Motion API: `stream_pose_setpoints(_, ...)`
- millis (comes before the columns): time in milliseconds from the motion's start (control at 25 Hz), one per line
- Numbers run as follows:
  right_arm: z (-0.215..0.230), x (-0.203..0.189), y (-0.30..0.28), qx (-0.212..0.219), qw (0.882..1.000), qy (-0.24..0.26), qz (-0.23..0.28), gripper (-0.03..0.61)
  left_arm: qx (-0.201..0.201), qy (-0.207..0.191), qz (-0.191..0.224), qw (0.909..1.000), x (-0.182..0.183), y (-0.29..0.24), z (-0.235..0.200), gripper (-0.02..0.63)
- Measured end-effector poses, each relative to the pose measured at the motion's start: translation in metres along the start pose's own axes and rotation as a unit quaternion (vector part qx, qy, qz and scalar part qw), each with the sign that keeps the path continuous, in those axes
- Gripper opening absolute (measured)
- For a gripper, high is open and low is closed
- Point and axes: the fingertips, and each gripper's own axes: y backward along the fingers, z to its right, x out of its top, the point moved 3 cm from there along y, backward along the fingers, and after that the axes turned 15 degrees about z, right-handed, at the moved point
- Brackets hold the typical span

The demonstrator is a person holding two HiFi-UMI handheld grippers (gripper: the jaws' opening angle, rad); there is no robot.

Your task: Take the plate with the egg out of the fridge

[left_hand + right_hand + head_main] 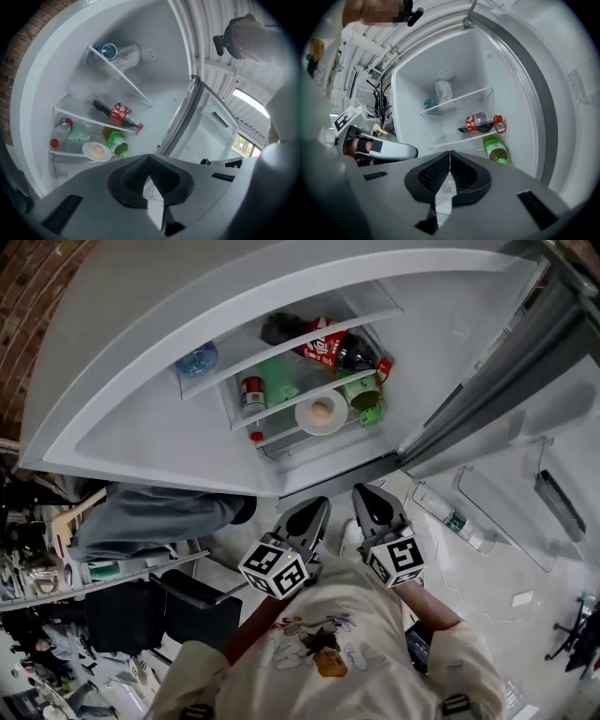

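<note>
both clenched empty, left claw point(315, 507) and right claw point(368, 495) sit far from the plate point(304, 417).

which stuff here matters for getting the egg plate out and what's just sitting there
For the job: plate, egg, fridge, left gripper, right gripper (both shut, empty).
Just sitting there: cola bottle, green bottle, red-capped bottle, blue-capped bottle.

Open fridge point(141, 437), seen from in front of it. On its lower shelf the plate point(303, 418) carries the egg point(321, 411). A drink bottle point(361, 390) lies just right of the plate and a small bottle point(251, 395) to its left. A cola bottle point(323, 345) lies on the shelf above. My left gripper point(315, 508) and right gripper point(362, 495) sit side by side before the fridge, apart from the plate.
</note>
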Motion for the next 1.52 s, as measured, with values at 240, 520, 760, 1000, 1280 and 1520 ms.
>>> stream_pose_setpoints(240,0.011,-0.013,0.0,0.01,0.999,-0.025,-0.027,0.006,0.023,0.054,-0.004,0.9982,-0.017,-0.013,-0.011,0.008)
stream_pose_setpoints(520,0.018,-0.029,-0.004,0.026,0.997,-0.051,-0.058,0.006,0.048,0.206,0.029,0.977,-0.042,-0.03,-0.043,0.008)
stream_pose_setpoints(760,0.024,-0.049,-0.01,0.025,0.995,-0.062,-0.077,0.008,0.075,0.246,0.047,0.9651,-0.048,-0.036,-0.061,0.008)
stream_pose_setpoints(1000,0.026,-0.065,-0.018,0.021,0.993,-0.062,-0.093,0.006,0.08,0.288,0.059,0.9524,-0.064,-0.04,-0.078,0.008)
stream_pose_setpoints(1280,0.029,-0.08,-0.027,0.024,0.993,-0.069,-0.098,0.006,0.11,0.324,0.05,0.9382,-0.085,-0.044,-0.1,0.008)
stream_pose_setpoints(1520,0.03,-0.085,-0.037,0.022,0.993,-0.07,-0.096,0.006,0.121,0.365,0.06,0.9212,-0.097,-0.049,-0.112,0.008)
